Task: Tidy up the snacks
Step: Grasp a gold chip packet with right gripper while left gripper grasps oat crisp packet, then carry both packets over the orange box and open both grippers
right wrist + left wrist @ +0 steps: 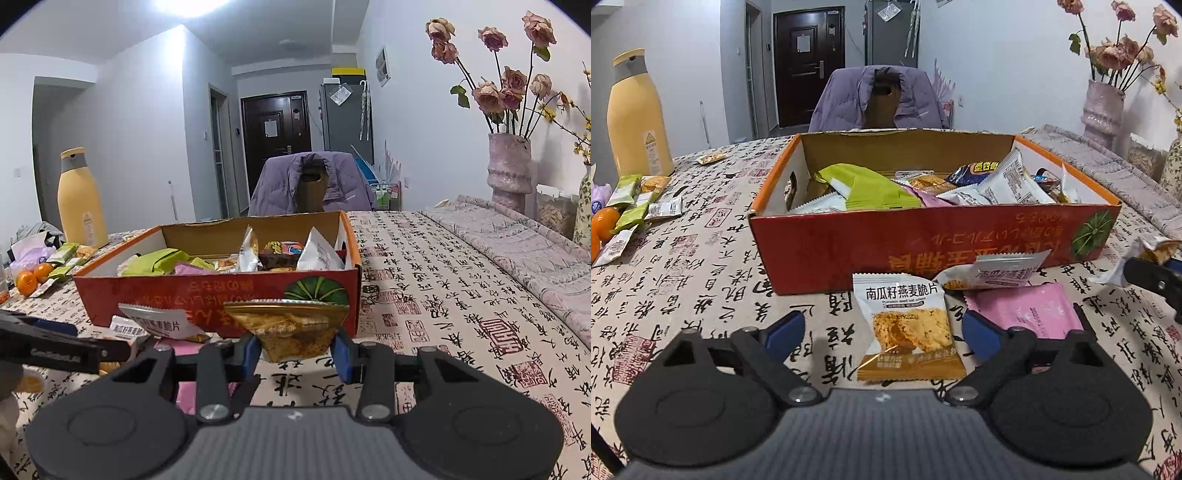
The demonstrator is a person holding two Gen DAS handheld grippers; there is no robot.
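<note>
An orange cardboard box holding several snack packets stands in the middle of the table. In front of it lies a white-and-gold oat crisp packet, flat on the cloth between the fingers of my left gripper. That gripper is open and its blue pads stand clear of the packet. A second white packet and a pink one lie just to the right. My right gripper is shut on a golden snack packet, held above the table before the box's near wall.
A yellow bottle, several green and white packets and oranges sit at the far left. A pink vase of dried roses and a folded cloth are at the right. A chair with a purple jacket stands behind the table.
</note>
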